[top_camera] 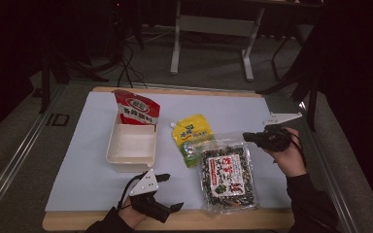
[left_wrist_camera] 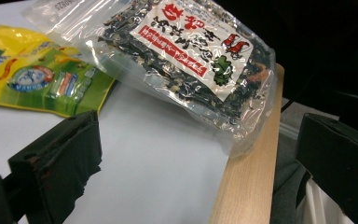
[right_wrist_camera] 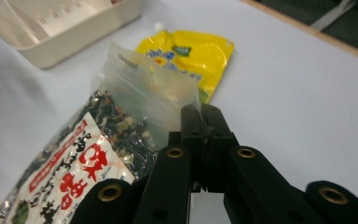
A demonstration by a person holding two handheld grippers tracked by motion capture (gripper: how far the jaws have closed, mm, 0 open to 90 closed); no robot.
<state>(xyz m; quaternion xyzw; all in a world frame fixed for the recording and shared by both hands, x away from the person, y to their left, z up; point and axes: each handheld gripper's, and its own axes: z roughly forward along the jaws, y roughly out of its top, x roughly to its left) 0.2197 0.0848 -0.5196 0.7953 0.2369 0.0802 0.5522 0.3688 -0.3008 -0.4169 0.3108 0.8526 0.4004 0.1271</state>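
A clear bag of dark dried mix with a red-and-white label (top_camera: 226, 177) (left_wrist_camera: 186, 51) (right_wrist_camera: 98, 154) lies at the table's front right. My right gripper (top_camera: 250, 137) (right_wrist_camera: 205, 112) is shut on the bag's far right corner, and that clear top edge stands raised off the table. My left gripper (top_camera: 172, 191) (left_wrist_camera: 200, 163) rests near the front edge, left of the bag, with its jaws wide open and nothing between them. A yellow-green spouted pouch (top_camera: 192, 138) (left_wrist_camera: 32, 74) (right_wrist_camera: 191, 51) lies flat just beyond the bag, partly under its top edge.
A white rectangular tub (top_camera: 111, 148) (right_wrist_camera: 88, 37) sits left of the pouch, with a red packet (top_camera: 136, 109) standing at its far end. The table's wooden front edge (top_camera: 223, 221) (left_wrist_camera: 247, 186) runs close beneath the bag. White table surface extends to the right of the pouch.
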